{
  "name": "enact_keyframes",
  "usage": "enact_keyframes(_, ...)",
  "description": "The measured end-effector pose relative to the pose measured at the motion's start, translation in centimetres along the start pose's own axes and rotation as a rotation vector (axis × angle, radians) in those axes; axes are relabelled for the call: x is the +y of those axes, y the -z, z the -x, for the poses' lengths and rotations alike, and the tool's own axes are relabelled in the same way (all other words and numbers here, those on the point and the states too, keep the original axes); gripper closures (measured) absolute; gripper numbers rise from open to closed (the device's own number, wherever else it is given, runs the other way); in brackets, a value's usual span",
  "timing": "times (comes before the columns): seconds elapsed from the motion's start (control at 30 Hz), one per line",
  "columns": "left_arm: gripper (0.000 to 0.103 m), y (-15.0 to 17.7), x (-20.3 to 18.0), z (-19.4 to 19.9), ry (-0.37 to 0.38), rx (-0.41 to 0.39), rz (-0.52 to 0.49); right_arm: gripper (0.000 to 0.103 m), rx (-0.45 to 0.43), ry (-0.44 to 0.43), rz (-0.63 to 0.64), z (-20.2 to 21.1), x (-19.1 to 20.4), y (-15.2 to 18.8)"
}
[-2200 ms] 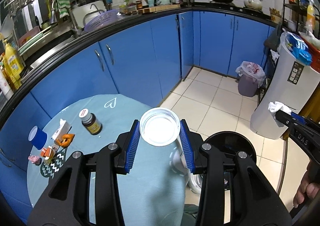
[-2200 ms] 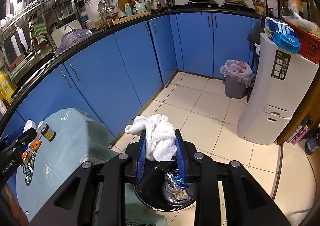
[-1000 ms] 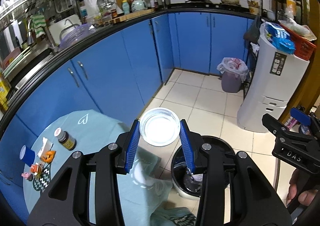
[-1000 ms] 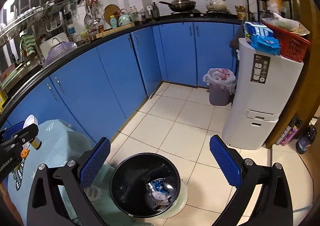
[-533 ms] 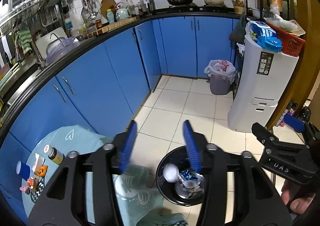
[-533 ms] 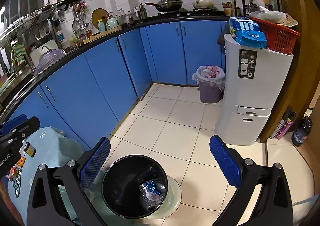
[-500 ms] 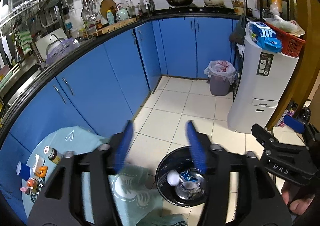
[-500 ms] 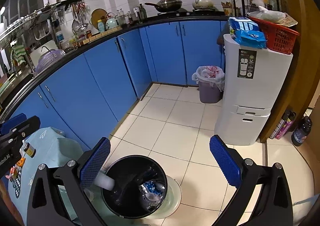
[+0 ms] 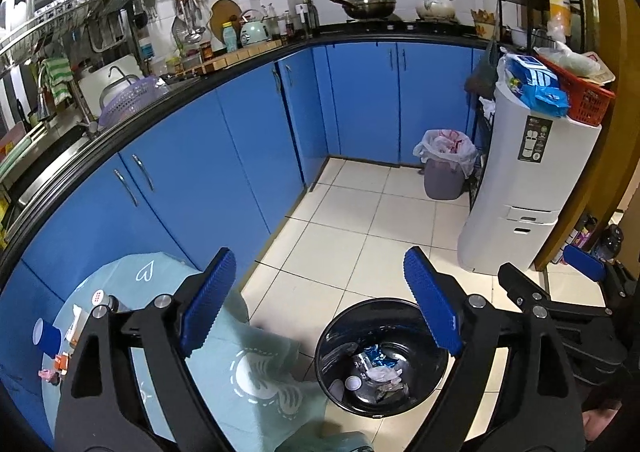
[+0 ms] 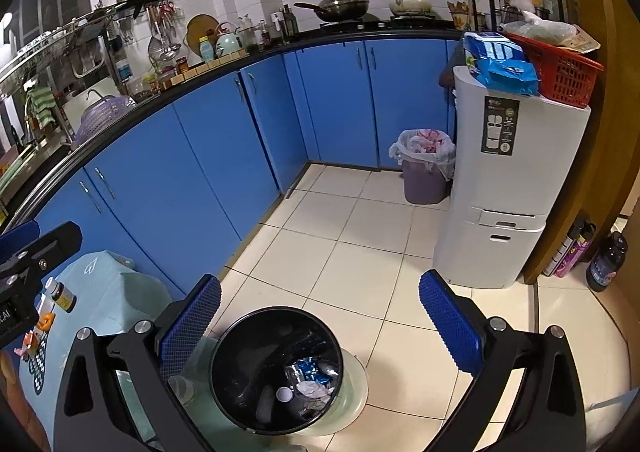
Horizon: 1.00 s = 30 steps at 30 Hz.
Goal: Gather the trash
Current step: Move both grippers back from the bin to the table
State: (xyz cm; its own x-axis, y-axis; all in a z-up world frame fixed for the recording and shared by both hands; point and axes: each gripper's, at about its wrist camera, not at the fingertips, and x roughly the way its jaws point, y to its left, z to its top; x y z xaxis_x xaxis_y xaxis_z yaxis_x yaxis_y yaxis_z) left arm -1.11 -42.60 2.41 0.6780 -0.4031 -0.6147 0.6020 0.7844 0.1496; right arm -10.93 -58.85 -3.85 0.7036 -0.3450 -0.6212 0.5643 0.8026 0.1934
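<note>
1. You held the left tongs (image 9: 320,316) wide open with nothing between the blue pads, high above the floor and over the near edge of the black trash bin (image 9: 382,354).
2. You held the right tongs (image 10: 320,326) spread just as wide and empty, also above the same bin (image 10: 276,370).
3. The bin stood on the tiled floor (image 10: 348,240), just beside the round table (image 9: 256,404) with its pale teal cloth.
4. Inside the bin lay the collected trash: a clear plastic cup (image 9: 347,384) lying on its side with its white round end showing, a crumpled white tissue (image 9: 382,374) and a blue foil wrapper (image 9: 378,358). The right wrist view showed the same cup (image 10: 276,398), tissue (image 10: 314,388) and wrapper (image 10: 308,368) at the bottom.
5. On the far left part of the table stood a small brown bottle (image 10: 60,294) with a white cap, a blue cup (image 9: 46,338), and a few small orange and pink scraps (image 9: 60,362) near the cloth's patterned edge.
6. Across the floor, a second small bin (image 10: 424,170) lined with a white bag stood against the blue cabinets (image 10: 224,156), just beside a tall white appliance (image 10: 508,188) that carried a red basket (image 10: 560,74).
</note>
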Motion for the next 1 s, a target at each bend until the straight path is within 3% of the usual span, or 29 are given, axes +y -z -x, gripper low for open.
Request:
enact_keyframes(0.2,0.018,0.7,2.9,0.6,-0.044,0.001,0.040,0.006,0.000,-0.038,0.039,-0.3,3.2,-0.1)
enact_keyframes(0.53,0.018,3.2,12.2,1.6,-0.176,0.007,0.153,0.006,-0.011,-0.109,0.192,-0.7,12.2,0.3)
enact_keyframes(1.0,0.018,11.0,27.7,3.3,-0.406,0.057,0.325,0.006,0.103,-0.254,0.305,-3.3,25.1,2.4)
